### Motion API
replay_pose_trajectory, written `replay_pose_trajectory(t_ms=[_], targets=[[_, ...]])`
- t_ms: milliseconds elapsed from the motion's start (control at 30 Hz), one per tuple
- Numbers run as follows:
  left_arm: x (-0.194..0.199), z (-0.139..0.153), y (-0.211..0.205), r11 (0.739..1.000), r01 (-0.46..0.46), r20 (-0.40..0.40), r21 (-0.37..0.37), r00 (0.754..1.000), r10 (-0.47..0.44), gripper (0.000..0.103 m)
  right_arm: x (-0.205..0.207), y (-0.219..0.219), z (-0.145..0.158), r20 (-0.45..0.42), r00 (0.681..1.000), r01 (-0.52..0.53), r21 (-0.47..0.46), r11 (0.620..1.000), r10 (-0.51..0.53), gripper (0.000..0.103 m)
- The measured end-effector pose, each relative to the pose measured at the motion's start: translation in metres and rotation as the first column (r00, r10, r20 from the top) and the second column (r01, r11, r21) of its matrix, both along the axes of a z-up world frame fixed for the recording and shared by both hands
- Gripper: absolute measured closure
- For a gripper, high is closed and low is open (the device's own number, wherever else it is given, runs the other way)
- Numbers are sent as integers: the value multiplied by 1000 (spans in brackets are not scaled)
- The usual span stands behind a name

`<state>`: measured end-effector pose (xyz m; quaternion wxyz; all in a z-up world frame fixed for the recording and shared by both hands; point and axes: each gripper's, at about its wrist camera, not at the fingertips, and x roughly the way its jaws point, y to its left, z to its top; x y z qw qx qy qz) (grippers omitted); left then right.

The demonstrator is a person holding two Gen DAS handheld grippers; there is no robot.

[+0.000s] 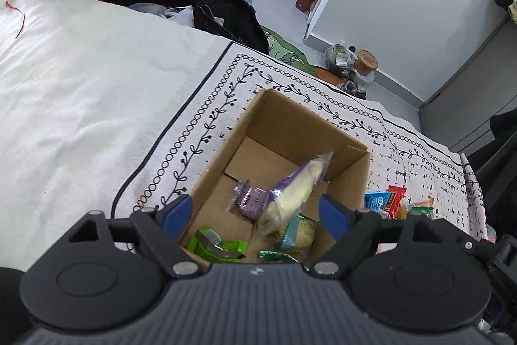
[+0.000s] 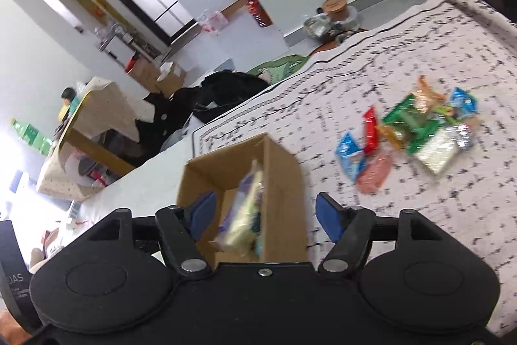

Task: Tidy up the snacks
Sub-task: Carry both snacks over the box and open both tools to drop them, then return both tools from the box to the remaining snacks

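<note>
— Snacks (image 2: 416, 131) are what we see in two places: a loose heap on the patterned cloth (image 2: 404, 54), at about two o'clock from the right gripper (image 2: 263, 212), and several more inside the cardboard box (image 1: 290, 131).

— What do we make out in the box?

— From the left wrist view, a long pale packet with purple trim (image 1: 297, 193) leans up toward one o'clock against the far corner. A small purple packet (image 1: 250, 199) lies beside it at nine o'clock. Nearer us we see a bright green packet (image 1: 216, 244) and a teal-edged one with a grainy filling (image 1: 299, 235).

— And the left gripper (image 1: 257, 209)?

— We see it poised over the open box, its blue fingers (image 1: 176, 212) spread wide, one near each side wall, with nothing between them.

— The right one?

— Also wide apart and empty, we judge. It sits at the near edge of the box, which lies at twelve o'clock; the view is blurred, so we cannot read the packets in the heap beyond their colours: red, blue, green, orange, silver.

— Where does the box stand?

— On the cloth, near its bordered corner, with the plain white bedding (image 1: 80, 80) at nine o'clock.
</note>
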<state>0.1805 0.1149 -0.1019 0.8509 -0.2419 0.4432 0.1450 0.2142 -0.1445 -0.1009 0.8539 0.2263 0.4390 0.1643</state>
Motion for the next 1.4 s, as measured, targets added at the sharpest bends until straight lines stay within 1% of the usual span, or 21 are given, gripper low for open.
replay_pose_trajectory(t_ms=[67,133,267,300,467,667,833,1200,1333,1400], targets=[[1,0,-6,1000,15,0,3,1000,-15,15,-1,-10,-1,3,1000,15,-7,1000,-15,30],[3,-1,-15,999,35,3,5,999,-35,10,-3,-21,-1,13,999,35,-14,999,-35,23],[5,1,-35,997,77,19,21,997,-78,2,-7,-43,0,32,996,78,-23,997,-78,15],[6,2,-40,996,85,22,21,996,-86,0,-8,-48,-1,36,995,89,-27,996,-88,11],[9,6,-62,993,114,45,34,992,-116,0,-10,-73,0,59,990,134,-42,990,-131,1],[16,10,-87,988,153,72,36,985,-155,0,-11,-102,-1,81,983,169,-67,983,-164,0],[22,9,-105,983,180,76,32,980,-182,0,-10,-123,-4,79,981,181,-48,982,-177,0],[36,2,-144,972,229,50,51,971,-232,0,-3,-163,-13,69,976,209,-48,977,-205,0],[41,-1,-155,967,245,50,74,967,-249,0,0,-175,-21,81,973,221,-60,973,-216,0],[45,-5,-160,965,249,46,77,966,-253,1,2,-181,-29,71,971,234,-50,971,-230,2]])
